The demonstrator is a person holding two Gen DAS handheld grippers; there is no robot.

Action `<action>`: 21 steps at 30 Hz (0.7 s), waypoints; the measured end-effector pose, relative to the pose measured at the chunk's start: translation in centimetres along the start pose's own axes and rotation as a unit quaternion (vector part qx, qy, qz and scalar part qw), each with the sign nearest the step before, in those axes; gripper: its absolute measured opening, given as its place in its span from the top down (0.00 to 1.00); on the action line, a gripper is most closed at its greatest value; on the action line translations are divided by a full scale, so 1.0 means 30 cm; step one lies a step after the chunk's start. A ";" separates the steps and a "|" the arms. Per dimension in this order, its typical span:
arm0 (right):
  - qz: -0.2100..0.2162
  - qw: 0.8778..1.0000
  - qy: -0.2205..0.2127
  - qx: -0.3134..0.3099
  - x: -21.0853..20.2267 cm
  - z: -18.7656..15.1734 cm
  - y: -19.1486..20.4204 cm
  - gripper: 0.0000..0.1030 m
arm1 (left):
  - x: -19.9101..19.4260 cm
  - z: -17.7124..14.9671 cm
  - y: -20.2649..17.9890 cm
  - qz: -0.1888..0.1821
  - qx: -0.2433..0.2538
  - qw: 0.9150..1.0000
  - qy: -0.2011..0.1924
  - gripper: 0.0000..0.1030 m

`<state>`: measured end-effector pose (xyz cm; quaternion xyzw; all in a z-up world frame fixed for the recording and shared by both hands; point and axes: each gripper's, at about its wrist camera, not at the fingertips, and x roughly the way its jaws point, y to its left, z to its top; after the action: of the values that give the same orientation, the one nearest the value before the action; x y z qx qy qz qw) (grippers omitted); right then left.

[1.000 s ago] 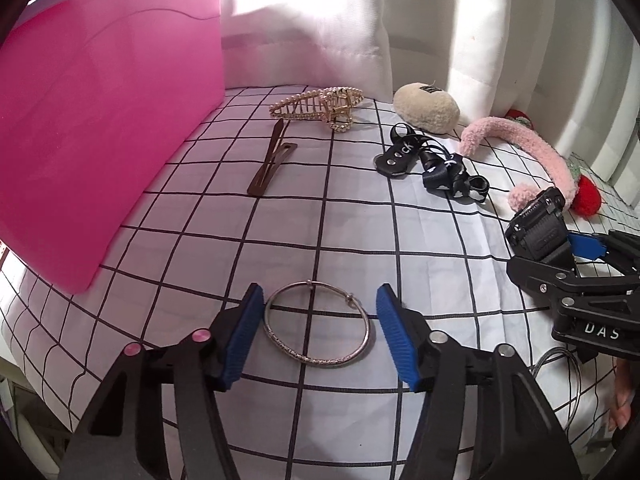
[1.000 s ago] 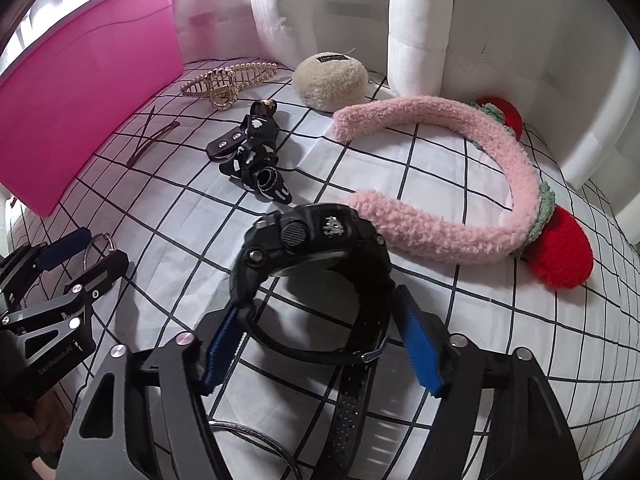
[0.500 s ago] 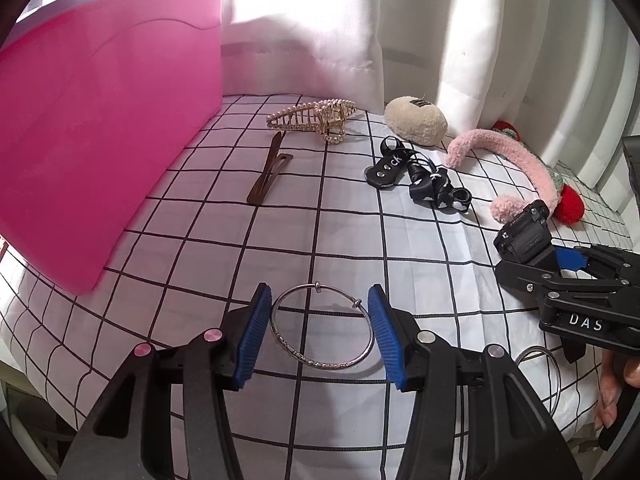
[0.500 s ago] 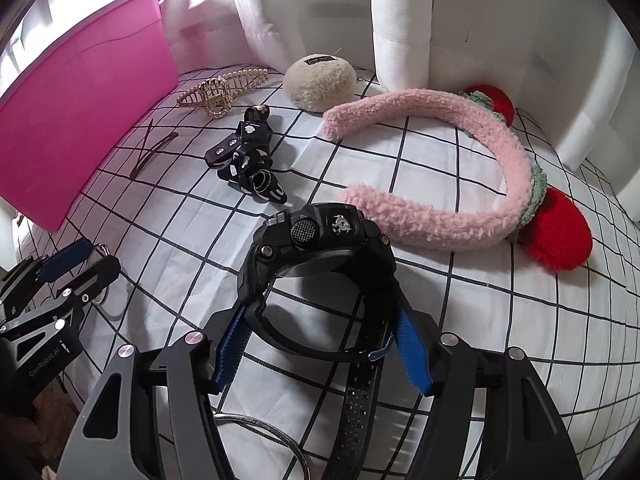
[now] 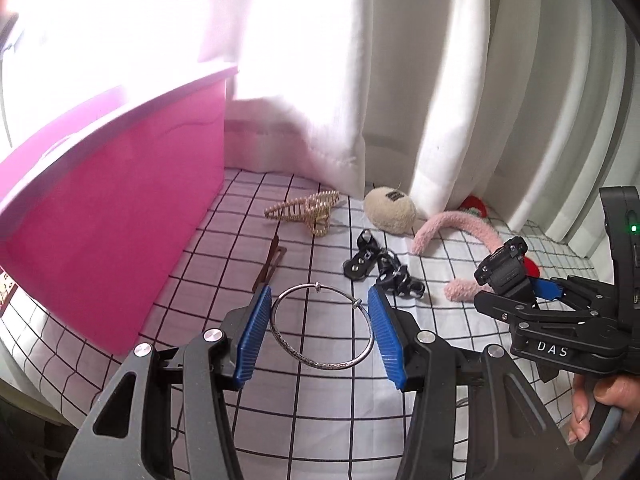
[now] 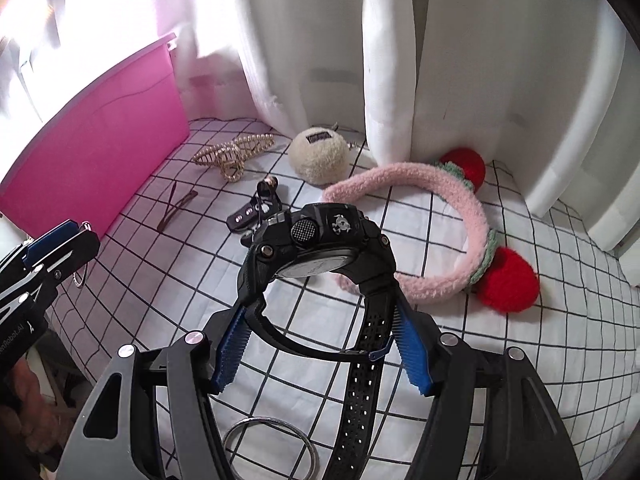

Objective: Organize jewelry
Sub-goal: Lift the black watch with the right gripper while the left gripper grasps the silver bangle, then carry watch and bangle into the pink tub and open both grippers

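My left gripper (image 5: 318, 334) is shut on a thin silver bangle (image 5: 296, 354) and holds it lifted above the checked cloth. My right gripper (image 6: 320, 354) is shut on the strap of a black digital watch (image 6: 320, 248) and holds it raised, face up. In the left wrist view the watch (image 5: 502, 266) shows in the right gripper (image 5: 548, 292) at the right. In the right wrist view the left gripper (image 6: 48, 248) shows at the left edge. A pink storage bin (image 5: 108, 224) stands at the left.
On the checked cloth (image 6: 540, 280) lie a gold pearl claw clip (image 5: 308, 212), a brown hair clip (image 5: 270, 264), black hair clips (image 5: 380, 268), a cream plush puff (image 5: 390, 210), a pink headband with red pompoms (image 6: 460, 216) and another silver bangle (image 6: 272, 446). White curtains hang behind.
Both grippers have closed and risen: the left one lifted the silver bangle off the cloth, and the right one lifted the watch.
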<state>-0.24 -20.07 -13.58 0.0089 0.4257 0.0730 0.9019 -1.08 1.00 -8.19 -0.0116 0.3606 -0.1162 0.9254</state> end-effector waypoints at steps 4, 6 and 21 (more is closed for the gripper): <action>0.001 1.000 -0.024 -0.008 -0.084 0.071 0.032 0.39 | -0.062 0.093 0.021 -0.008 -0.009 1.000 -0.022 0.53; 0.006 0.999 -0.041 -0.011 -0.132 0.110 0.056 0.39 | -0.104 0.144 0.035 -0.011 -0.010 0.999 -0.041 0.53; 0.104 0.980 -0.149 -0.082 -0.290 0.504 0.478 0.39 | -0.338 0.415 0.371 0.056 -0.038 0.987 -0.143 0.53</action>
<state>4.15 -6.41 3.84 -0.0095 0.2756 0.1992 0.9404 2.34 13.31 6.58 -0.0428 0.2288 -0.0478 0.9714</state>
